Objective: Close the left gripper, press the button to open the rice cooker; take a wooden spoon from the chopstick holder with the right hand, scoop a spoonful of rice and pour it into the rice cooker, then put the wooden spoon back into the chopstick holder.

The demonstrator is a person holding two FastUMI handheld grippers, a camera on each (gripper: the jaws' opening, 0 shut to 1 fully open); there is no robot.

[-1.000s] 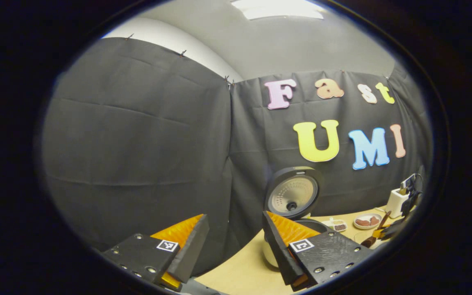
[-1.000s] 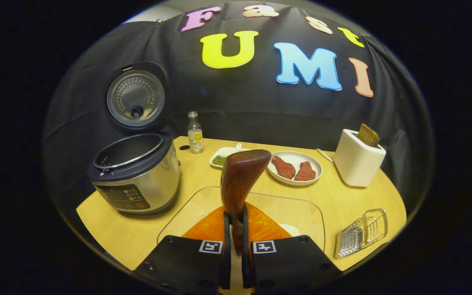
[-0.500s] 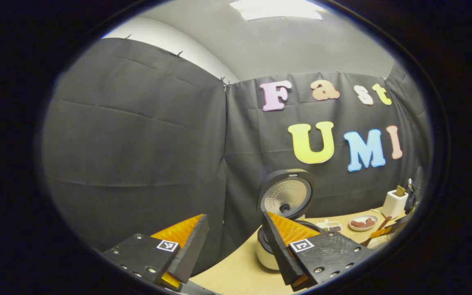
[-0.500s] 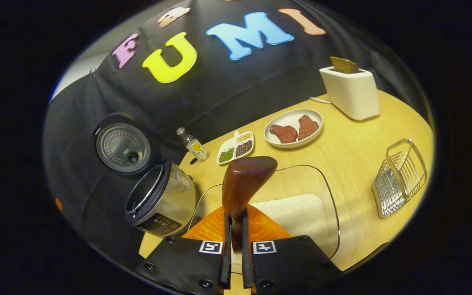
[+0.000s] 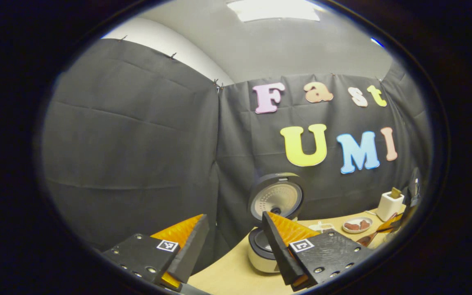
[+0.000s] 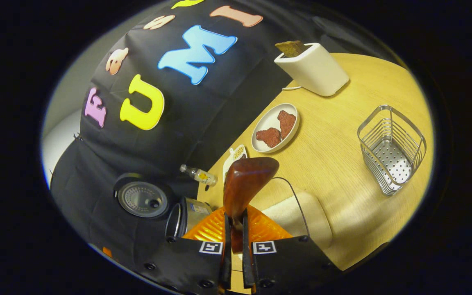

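Leftmost in the right gripper view stands one silver rice cooker with a black rim (image 6: 187, 219), its round lid (image 6: 142, 199) swung open; the body is partly hidden behind the right gripper (image 6: 236, 250). Just beside it on the pale wooden table (image 6: 342, 135) lies one small clear bottle with a yellow label (image 6: 199, 175), then one white divided dish of grains (image 6: 236, 155), mostly hidden by the spoon. That single dark reddish-brown wooden spoon (image 6: 246, 188) stands up from the right gripper, whose two fingers are pressed tight on its handle. Below its bowl sits one clear glass tray (image 6: 297, 200) holding a bed of white rice (image 6: 297, 217); whether the spoon touches the rice is hard to say. Farther right come one white round plate (image 6: 275, 128) with two red-brown pieces of meat, one white toaster (image 6: 312, 67) with one brown slice sticking out, and one silver wire chopstick holder (image 6: 391, 149).

Over in the left gripper view, the left gripper (image 5: 236, 246) hangs with its two fingers spread wide apart, holding nothing, off the table's edge with the open cooker beyond.
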